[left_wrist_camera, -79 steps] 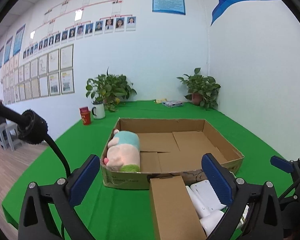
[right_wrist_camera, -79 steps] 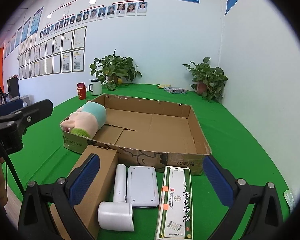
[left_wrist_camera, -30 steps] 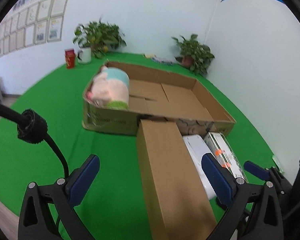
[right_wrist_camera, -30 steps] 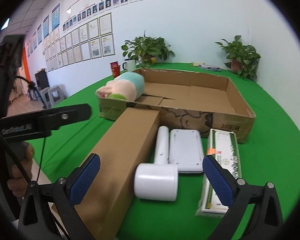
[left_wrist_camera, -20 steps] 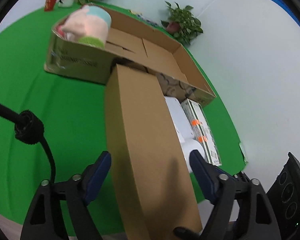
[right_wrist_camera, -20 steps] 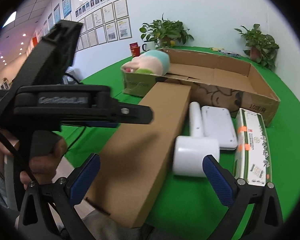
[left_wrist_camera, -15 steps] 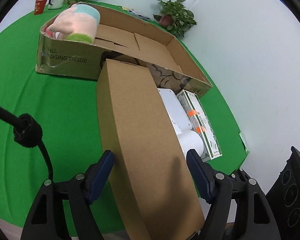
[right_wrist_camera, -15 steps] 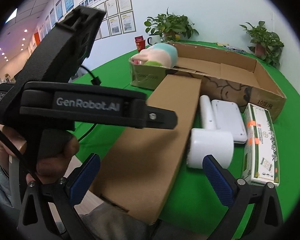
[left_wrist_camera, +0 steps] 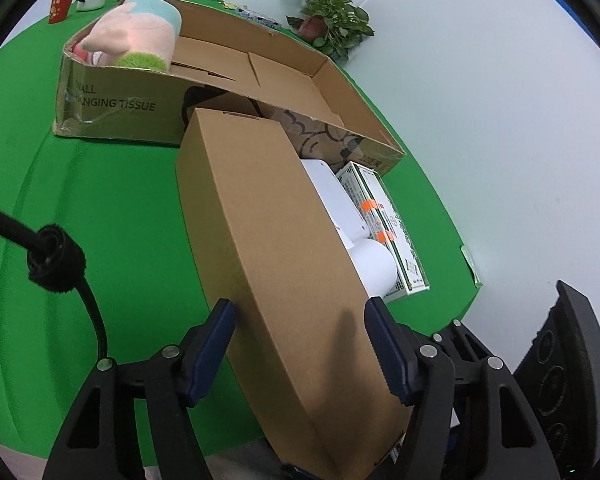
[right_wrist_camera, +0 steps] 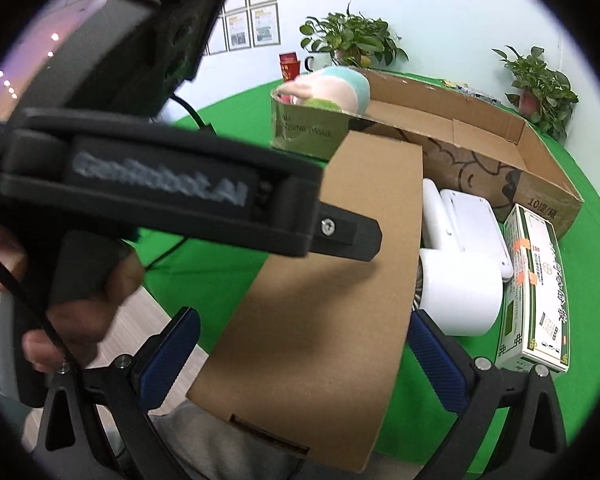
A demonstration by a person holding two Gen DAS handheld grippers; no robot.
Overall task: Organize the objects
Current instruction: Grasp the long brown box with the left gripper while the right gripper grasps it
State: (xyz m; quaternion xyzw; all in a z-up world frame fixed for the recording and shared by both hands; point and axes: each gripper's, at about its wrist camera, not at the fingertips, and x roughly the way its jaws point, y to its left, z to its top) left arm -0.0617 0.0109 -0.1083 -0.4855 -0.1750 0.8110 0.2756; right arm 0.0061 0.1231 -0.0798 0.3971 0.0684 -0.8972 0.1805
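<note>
Left gripper: your left gripper [left_wrist_camera: 300, 340], at the bottom centre of the left wrist view, straddles the near end of the long brown cardboard box [left_wrist_camera: 268, 248]; its jaws are closing, the blue pads at the box's sides, contact not certain.
Right gripper: your right gripper [right_wrist_camera: 300, 352] sits at the lower centre of the right wrist view, jaws spread wide to either side of the same box, the pads not pressing it.
Long box: it runs from the bottom centre up to the wall of the shallow open cardboard tray [left_wrist_camera: 112, 100], its near end overhanging the green-covered table [left_wrist_camera: 100, 200].
Tray: a pink and teal plush toy [left_wrist_camera: 136, 36] lies in its upper-left corner.
Right of the box: a white handheld appliance [right_wrist_camera: 458, 288], then a green-and-white printed carton [right_wrist_camera: 536, 284].
</note>
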